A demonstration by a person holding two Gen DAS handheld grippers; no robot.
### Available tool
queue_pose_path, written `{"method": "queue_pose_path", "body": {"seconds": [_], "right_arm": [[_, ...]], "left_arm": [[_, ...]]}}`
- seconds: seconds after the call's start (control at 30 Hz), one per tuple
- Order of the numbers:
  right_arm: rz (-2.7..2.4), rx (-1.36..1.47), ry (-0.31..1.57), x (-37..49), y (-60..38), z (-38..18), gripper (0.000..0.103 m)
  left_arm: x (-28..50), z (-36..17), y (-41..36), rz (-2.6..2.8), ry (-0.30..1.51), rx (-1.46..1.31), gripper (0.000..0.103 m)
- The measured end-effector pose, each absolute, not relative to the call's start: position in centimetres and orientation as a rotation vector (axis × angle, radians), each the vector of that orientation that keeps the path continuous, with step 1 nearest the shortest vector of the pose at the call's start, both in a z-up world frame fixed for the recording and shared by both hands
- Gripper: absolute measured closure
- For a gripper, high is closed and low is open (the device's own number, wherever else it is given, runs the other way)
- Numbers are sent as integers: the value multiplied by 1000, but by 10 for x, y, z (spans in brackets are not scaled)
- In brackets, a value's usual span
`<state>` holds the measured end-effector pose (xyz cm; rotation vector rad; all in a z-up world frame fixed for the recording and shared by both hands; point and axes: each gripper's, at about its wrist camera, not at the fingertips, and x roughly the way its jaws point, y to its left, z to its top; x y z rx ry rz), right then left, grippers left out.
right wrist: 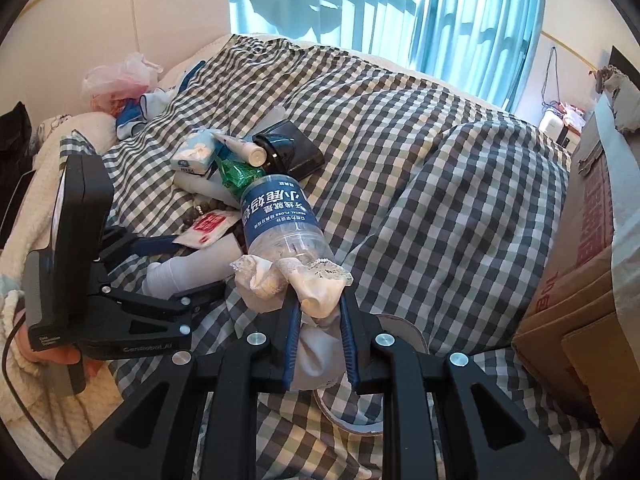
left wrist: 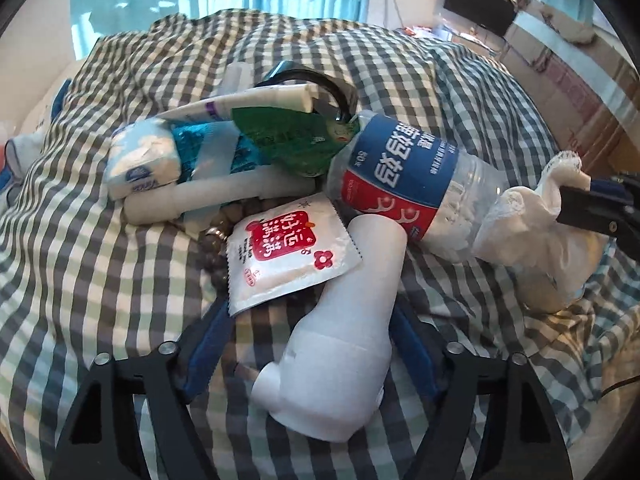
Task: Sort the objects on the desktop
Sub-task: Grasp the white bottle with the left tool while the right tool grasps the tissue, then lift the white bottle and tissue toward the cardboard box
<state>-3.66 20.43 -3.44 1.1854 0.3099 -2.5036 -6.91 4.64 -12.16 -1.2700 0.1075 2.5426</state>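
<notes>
Here, left wrist view: left tongs (left wrist: 308,312) stand about half open, closed on the white plastic bottle (left wrist: 340,344) lying on the checked bedcover (left wrist: 80,272); a white-and-red sachet (left wrist: 290,250) rests on the bottle's far end.

Right wrist view: right tongs (right wrist: 318,308), nearly closed, pinch a cream lace-trimmed cloth (right wrist: 308,284) touching the clear blue-labelled plastic bottle (right wrist: 282,216) in the pile.
</notes>
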Motion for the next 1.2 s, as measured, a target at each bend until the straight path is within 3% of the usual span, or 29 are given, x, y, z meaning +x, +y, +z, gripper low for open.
{"method": "queue_pose_path", "body": {"seconds": [0.03, 0.2, 0.23, 0.8, 1.2], "right_arm": [[-2505, 1183, 310, -36, 204, -34, 85], [-2510, 1168, 292, -36, 205, -26, 85], [-2512, 1158, 287, -35, 205, -22, 85], [-2560, 1023, 232, -15, 220, 30, 85], [-2621, 926, 207, 1, 238, 73, 85]], "left_arm": [[-68, -120, 47, 2523, 99, -1265, 51], [-62, -115, 41, 2535, 74, -1272, 55], [-60, -115, 38, 2530, 58, -1284, 60], [-29, -44, 15, 2686, -247, -1078, 60], [-29, 11, 28, 2717, -220, -947, 60]]}}
